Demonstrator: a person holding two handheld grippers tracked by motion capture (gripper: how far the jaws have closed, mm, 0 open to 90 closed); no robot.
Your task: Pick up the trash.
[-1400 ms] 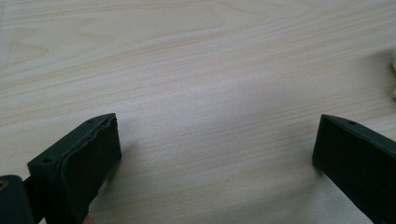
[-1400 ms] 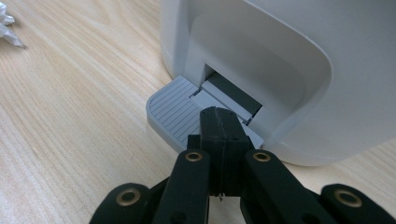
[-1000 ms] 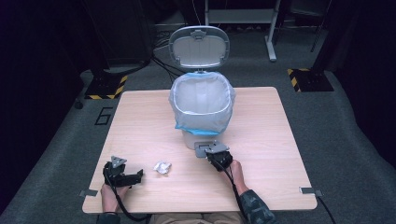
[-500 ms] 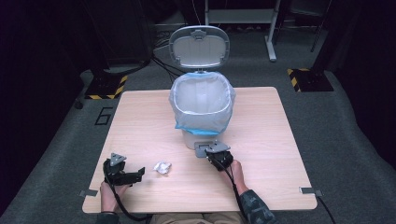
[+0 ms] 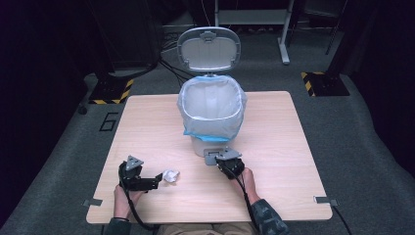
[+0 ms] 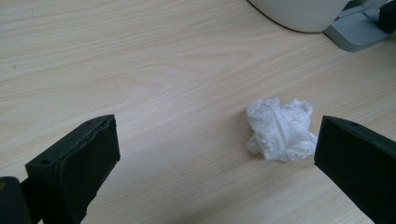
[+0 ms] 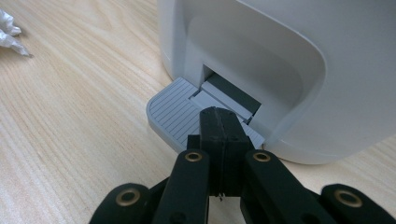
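The left gripper (image 5: 157,177) lies low over the near left part of the worktop (image 5: 147,122), held in the person's left hand (image 5: 126,198), with its jaws spread wide apart. In the left gripper view (image 6: 215,154) the two black jaws stand far from each other at the bottom corners, and a crumpled white paper ball (image 6: 280,128) sits on the bare wood between them, much closer to the jaw on the right side of that view and just beside it, apart from the other. From the high view the paper ball (image 5: 171,176) rests on the worktop right at the tips of this gripper.

The right gripper (image 5: 226,157) is held by the person's right hand (image 5: 247,181) near the middle of the worktop's front half, its jaws pressed together with nothing between them. In the right gripper view (image 7: 219,123) the closed tips rest on the ribbed grey pedal (image 7: 175,114) that sticks out from the base of a white pedal bin (image 7: 280,70). A corner of the paper ball (image 7: 9,30) shows at the upper left edge of that view.

The bin (image 5: 210,139) stands upright at the centre of the worktop, just beyond the right gripper. Its lid (image 5: 209,49) is raised and tilted back. A translucent liner bag (image 5: 211,110) with a blue band is folded over the rim. The pedal (image 5: 212,156) faces the person.

A dark sleeve (image 5: 264,220) covers the right forearm at the bottom edge of the high view, and a black cable (image 5: 134,215) trails from the left gripper toward the person.
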